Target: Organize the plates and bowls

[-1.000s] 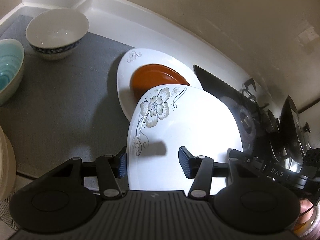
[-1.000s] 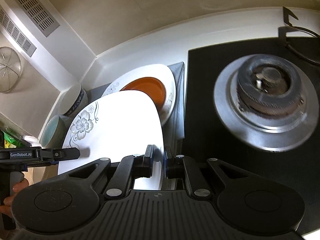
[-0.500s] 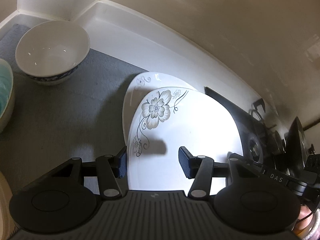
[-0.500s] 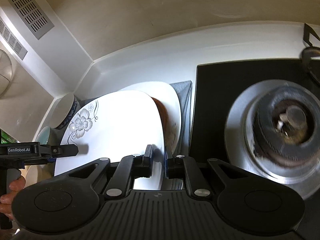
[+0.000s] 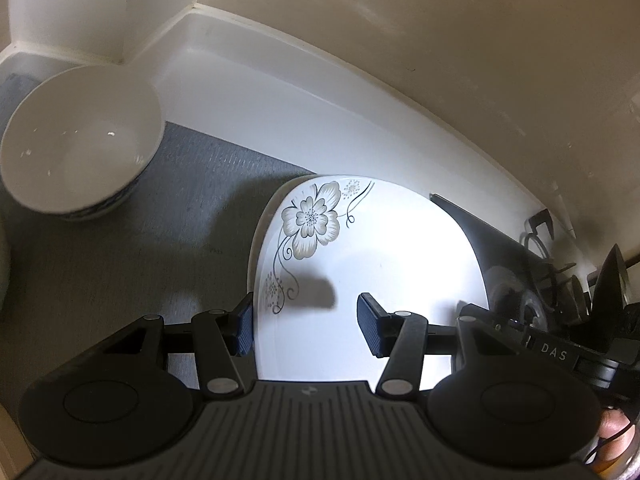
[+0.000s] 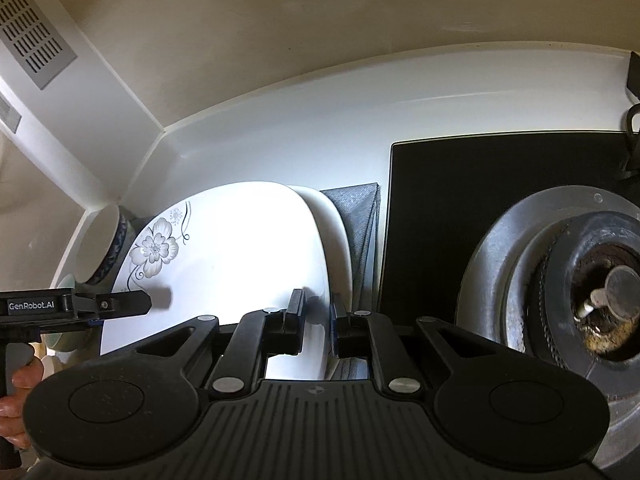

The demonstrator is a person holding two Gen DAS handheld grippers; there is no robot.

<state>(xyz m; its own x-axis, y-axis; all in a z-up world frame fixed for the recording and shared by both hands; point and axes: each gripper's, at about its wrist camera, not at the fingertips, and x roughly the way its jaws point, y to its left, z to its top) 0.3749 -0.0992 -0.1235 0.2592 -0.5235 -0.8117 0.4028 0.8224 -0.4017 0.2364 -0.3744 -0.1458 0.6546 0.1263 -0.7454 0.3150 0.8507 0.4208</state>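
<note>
A white plate with a grey flower print (image 5: pixel 380 256) hangs just above a larger white plate (image 6: pixel 338 232), whose rim shows at the right and back. My right gripper (image 6: pixel 318 320) is shut on the flowered plate's right edge (image 6: pixel 320 264). My left gripper (image 5: pixel 306 328) stands open astride the plate's left edge. One finger is outside the rim and the other is over the plate, throwing a shadow on it. The pads do not press on the plate. A white bowl with a blue band (image 5: pixel 80 148) sits at the back left on the grey mat (image 5: pixel 140 248).
A black glass hob (image 6: pixel 460 200) with a round burner (image 6: pixel 560 280) lies right of the mat. The white backsplash and wall close the back. A teal bowl (image 6: pixel 66 284) peeks out behind the left gripper. A hand (image 6: pixel 20 380) holds that gripper's handle.
Both grippers moved with the flowered plate toward the back wall. It now covers the orange plate and most of the white plate beneath. The banded bowl looks closer.
</note>
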